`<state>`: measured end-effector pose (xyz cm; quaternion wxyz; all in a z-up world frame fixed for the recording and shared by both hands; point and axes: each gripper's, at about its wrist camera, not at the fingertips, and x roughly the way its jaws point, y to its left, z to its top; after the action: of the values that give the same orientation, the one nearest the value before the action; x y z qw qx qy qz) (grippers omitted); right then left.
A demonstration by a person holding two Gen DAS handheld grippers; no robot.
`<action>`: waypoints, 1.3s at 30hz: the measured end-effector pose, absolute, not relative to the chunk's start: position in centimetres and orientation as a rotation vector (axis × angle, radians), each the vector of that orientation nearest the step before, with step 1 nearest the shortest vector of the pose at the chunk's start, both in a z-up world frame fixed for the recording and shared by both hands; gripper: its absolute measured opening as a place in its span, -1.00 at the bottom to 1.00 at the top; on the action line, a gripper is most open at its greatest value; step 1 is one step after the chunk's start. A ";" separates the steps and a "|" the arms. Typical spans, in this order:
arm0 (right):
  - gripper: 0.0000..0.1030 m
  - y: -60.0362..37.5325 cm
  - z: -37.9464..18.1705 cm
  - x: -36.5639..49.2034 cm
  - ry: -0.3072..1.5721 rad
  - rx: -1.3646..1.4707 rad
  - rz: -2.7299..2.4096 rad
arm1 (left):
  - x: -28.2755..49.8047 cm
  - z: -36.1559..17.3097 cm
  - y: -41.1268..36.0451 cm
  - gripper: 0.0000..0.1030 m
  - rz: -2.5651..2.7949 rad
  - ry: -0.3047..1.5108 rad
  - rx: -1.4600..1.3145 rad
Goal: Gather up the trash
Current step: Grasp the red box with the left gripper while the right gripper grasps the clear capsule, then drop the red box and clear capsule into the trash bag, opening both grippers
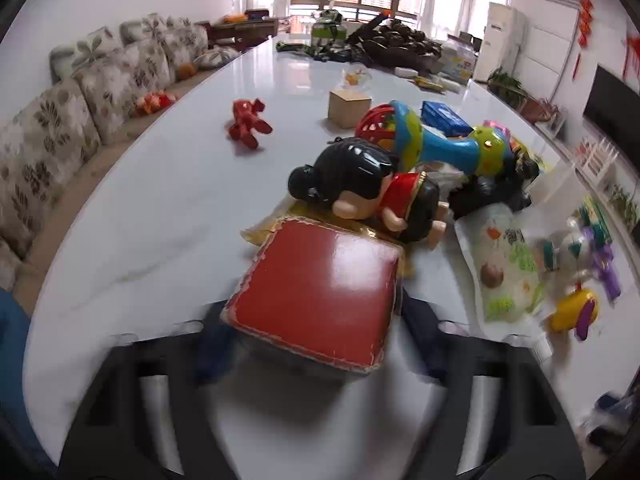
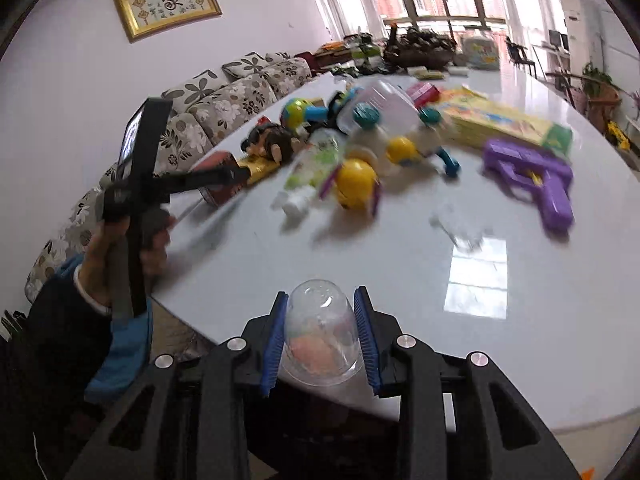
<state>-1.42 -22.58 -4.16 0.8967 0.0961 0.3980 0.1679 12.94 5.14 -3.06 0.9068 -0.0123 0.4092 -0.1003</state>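
Note:
A red box (image 1: 316, 296) with worn edges fills the middle of the left wrist view, tilted above the white table (image 1: 160, 208). My left gripper (image 1: 316, 318) is shut on it, blurred blue fingers (image 1: 216, 340) at both sides. From the right wrist view, that left gripper (image 2: 224, 176) grips the red box (image 2: 218, 190) at the table's left edge, held by a person's hand (image 2: 120, 248). My right gripper (image 2: 322, 336) is shut on a clear plastic cup (image 2: 322, 332) with something pale orange inside, blue pads (image 2: 276, 340) pressing both sides, over the near table edge.
Toys crowd the table: a black-haired doll (image 1: 360, 184), a blue-green toy (image 1: 440, 140), a red toy (image 1: 248, 122), a wooden box (image 1: 349, 108). A food pouch (image 2: 316, 160), yellow ball toy (image 2: 356, 180), purple toy gun (image 2: 532, 176) and clear wrapper (image 2: 460, 224) lie ahead. A floral sofa (image 1: 80, 120) runs along the left.

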 end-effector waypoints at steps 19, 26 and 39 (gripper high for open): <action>-0.35 -18.1 -3.8 -9.8 0.834 0.024 0.533 | -13.8 -3.2 4.3 0.16 -0.429 0.654 0.220; -0.02 -16.7 -15.1 -7.7 1.137 0.027 0.528 | -11.2 -15.0 2.6 0.57 -0.499 0.967 0.292; 0.43 -20.2 -3.0 -5.7 0.849 0.190 0.571 | -9.5 -17.2 3.3 0.79 -0.515 1.013 0.327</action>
<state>-5.68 -20.22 -3.02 0.8676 0.0906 0.4057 0.2729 -9.54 3.26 -17.16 0.8303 0.1540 0.4776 -0.2426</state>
